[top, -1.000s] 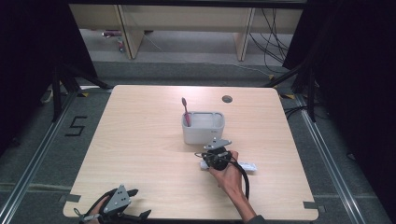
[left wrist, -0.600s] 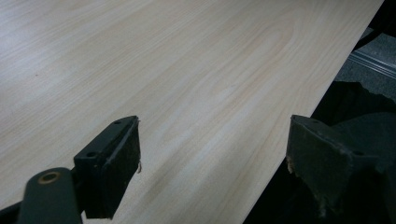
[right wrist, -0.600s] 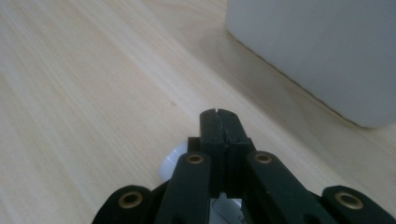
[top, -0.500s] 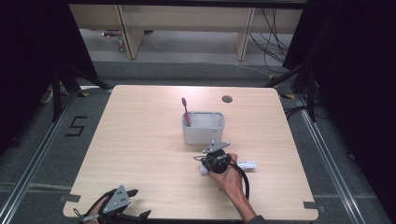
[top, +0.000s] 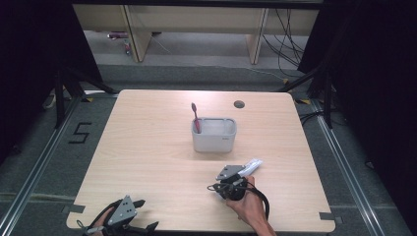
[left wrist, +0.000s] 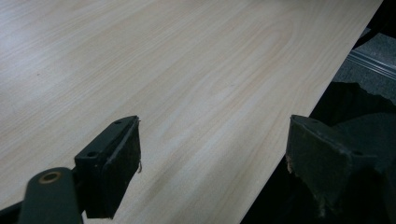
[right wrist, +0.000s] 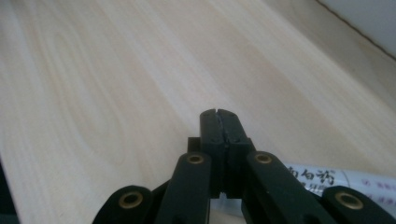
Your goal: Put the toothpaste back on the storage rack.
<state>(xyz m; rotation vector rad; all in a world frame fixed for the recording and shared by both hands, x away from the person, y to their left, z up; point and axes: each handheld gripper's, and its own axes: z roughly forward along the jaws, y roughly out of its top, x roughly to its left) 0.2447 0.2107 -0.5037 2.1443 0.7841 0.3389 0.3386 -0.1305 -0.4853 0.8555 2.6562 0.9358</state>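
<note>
A white toothpaste tube point(top: 250, 167) lies at a slant on the wooden table point(top: 147, 147), right of centre near the front. My right gripper point(top: 216, 186) sits just in front of the tube, held by a hand, its jaws pressed together with nothing between them. In the right gripper view the shut gripper point(right wrist: 218, 116) points over bare wood, and the printed tube point(right wrist: 322, 179) lies beside it at the lower right. A grey-white container point(top: 214, 135) holds an upright red toothbrush point(top: 195, 117). My left gripper point(top: 146, 215) rests open at the front left edge; its jaws point(left wrist: 215, 154) stand wide over bare wood.
A round dark cable hole point(top: 239, 104) sits in the table's far side. The container's pale wall point(right wrist: 373, 18) fills the top right corner of the right gripper view. Metal rails and grey floor surround the table, and shelving stands behind it.
My right gripper has drawn back toward the near edge of the table, off the tube, which now lies slanted beside it. The left gripper has stayed put.
</note>
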